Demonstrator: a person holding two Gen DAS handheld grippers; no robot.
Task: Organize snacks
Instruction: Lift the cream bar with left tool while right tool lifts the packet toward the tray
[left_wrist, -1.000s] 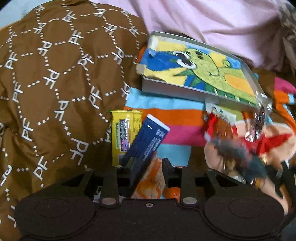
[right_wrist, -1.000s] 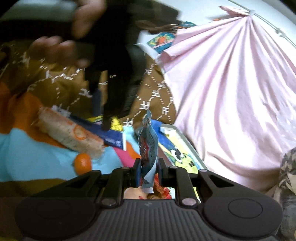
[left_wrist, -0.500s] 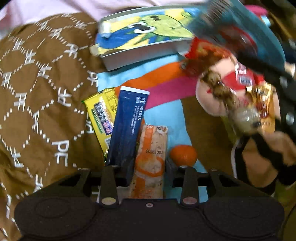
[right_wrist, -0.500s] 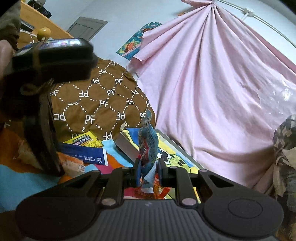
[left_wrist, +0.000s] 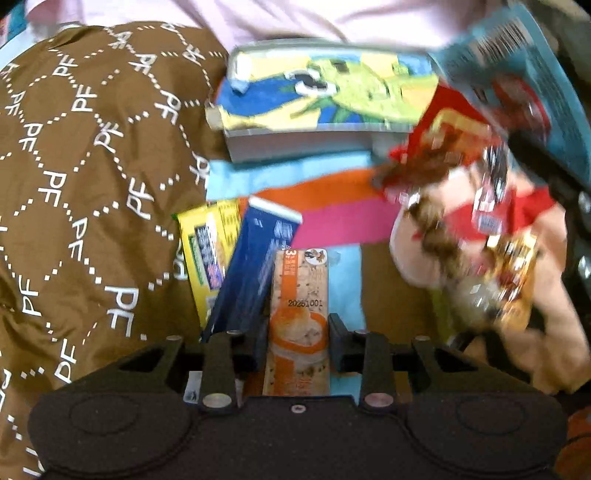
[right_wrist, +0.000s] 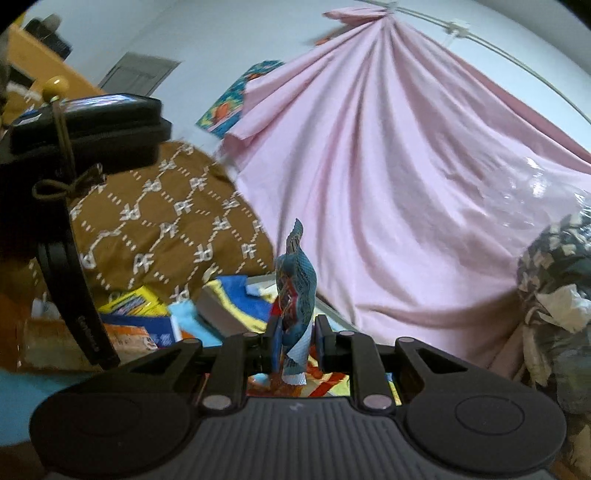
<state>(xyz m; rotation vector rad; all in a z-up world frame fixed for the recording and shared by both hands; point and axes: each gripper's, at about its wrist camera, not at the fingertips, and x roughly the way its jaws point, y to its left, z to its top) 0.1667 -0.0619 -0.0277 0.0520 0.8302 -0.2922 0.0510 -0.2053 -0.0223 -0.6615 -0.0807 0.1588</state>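
My left gripper (left_wrist: 297, 332) points down at the striped bedspread (left_wrist: 332, 221). Its jaws are closing, and the pads sit against both long edges of an orange snack pack (left_wrist: 299, 288) lying flat. A dark blue box (left_wrist: 255, 266) and a yellow pack (left_wrist: 207, 251) lie just to its left. My right gripper (right_wrist: 295, 334) is held level and shut on a crumpled teal-and-red snack packet (right_wrist: 295, 280) that stands upright. That packet (left_wrist: 517, 66) also shows blurred at the top right of the left wrist view.
A shallow grey box with a cartoon lining (left_wrist: 295, 142) lies beyond the snacks. A plush doll (left_wrist: 461, 229) with a gold packet (left_wrist: 513, 280) on it lies at the right. A brown patterned quilt (left_wrist: 74, 166) fills the left. A pink drape (right_wrist: 388, 166) hangs behind.
The left gripper let go of the blue box, which now lies beside the yellow pack, and settled around the orange pack. The right gripper rose and rolled, still holding its packet.
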